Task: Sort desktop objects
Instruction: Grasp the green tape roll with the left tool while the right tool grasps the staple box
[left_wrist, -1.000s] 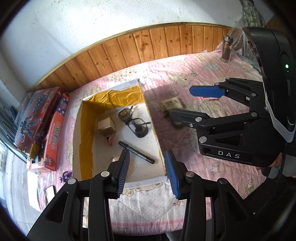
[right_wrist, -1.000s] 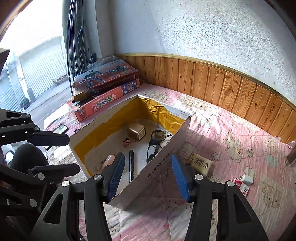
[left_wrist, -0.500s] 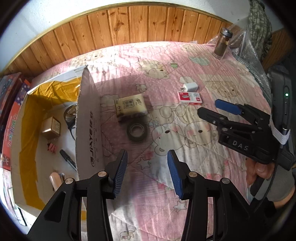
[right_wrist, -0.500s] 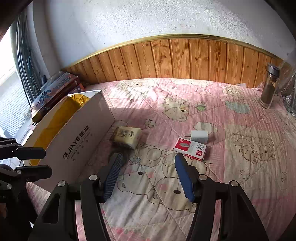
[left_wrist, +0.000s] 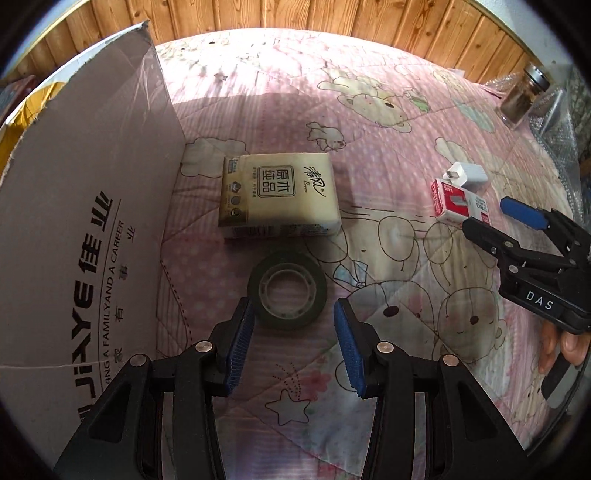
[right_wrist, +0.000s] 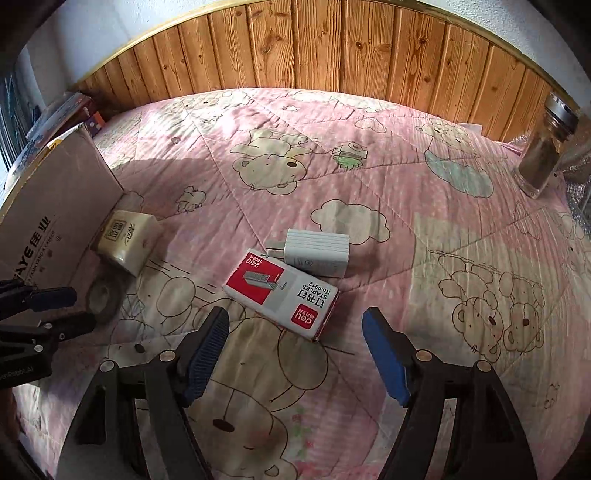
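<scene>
With both claws just spread wide and empty, I'm reaching: left claw (left_wrist: 293, 341) must straddle the dark tape roll (left_wrist: 287, 291), right claw (right_wrist: 295, 354) the red-and-white staple box (right_wrist: 282, 293).

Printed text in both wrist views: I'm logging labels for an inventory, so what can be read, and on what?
"JiAYE", "A FAMILY AND A CAREER": cardboard box wall.
"STAPLES", "No.0012", "24/6", "deli": staple box.
"DAS": right gripper body.
Tissue pack: Chinese characters, small print unreadable.
White charger: marking too small.
</scene>
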